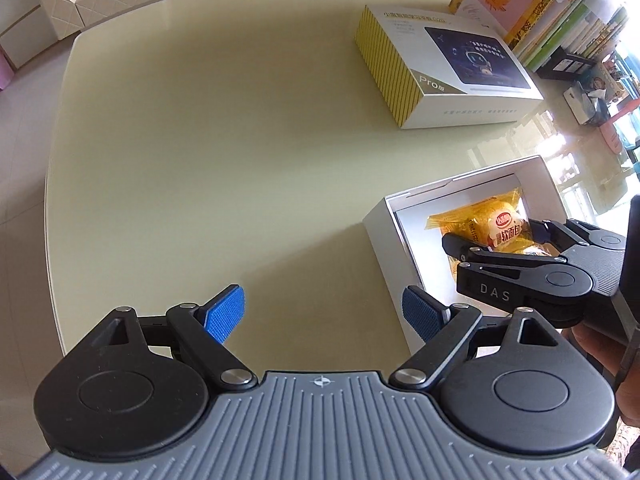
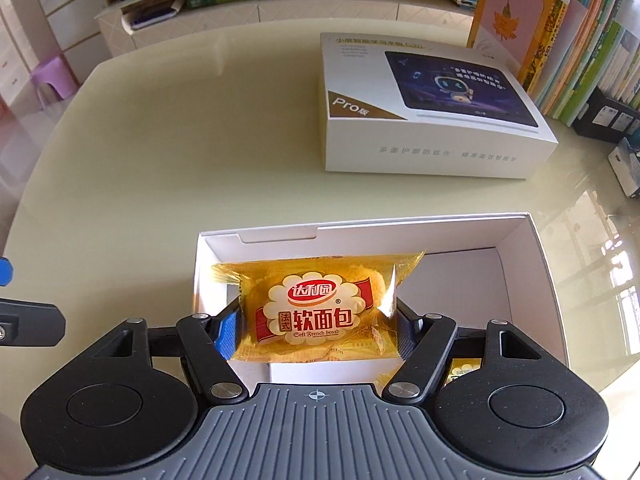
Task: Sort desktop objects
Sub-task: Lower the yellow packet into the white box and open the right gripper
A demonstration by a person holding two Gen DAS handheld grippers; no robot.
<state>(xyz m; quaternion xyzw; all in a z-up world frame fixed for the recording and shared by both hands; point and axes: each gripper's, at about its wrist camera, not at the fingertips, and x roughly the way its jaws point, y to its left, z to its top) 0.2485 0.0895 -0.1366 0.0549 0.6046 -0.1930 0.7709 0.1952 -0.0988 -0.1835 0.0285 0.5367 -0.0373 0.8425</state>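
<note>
My right gripper [image 2: 316, 328] is shut on a yellow soft-bread packet [image 2: 316, 312] and holds it over the open white box [image 2: 536, 264]. Another yellow packet [image 2: 460, 372] lies in the box under the right finger. In the left wrist view the right gripper [image 1: 496, 236] holds the bread packet [image 1: 500, 228] above the white box [image 1: 384, 240]. My left gripper [image 1: 324, 312] is open and empty, above the table just left of the box.
A closed white tablet box [image 2: 432, 152] lies on the pale glass table [image 2: 160, 168] behind the open box; it also shows in the left wrist view [image 1: 444, 68]. Upright books [image 2: 560, 40] stand at the back right. A low cabinet [image 2: 240, 20] stands beyond the table.
</note>
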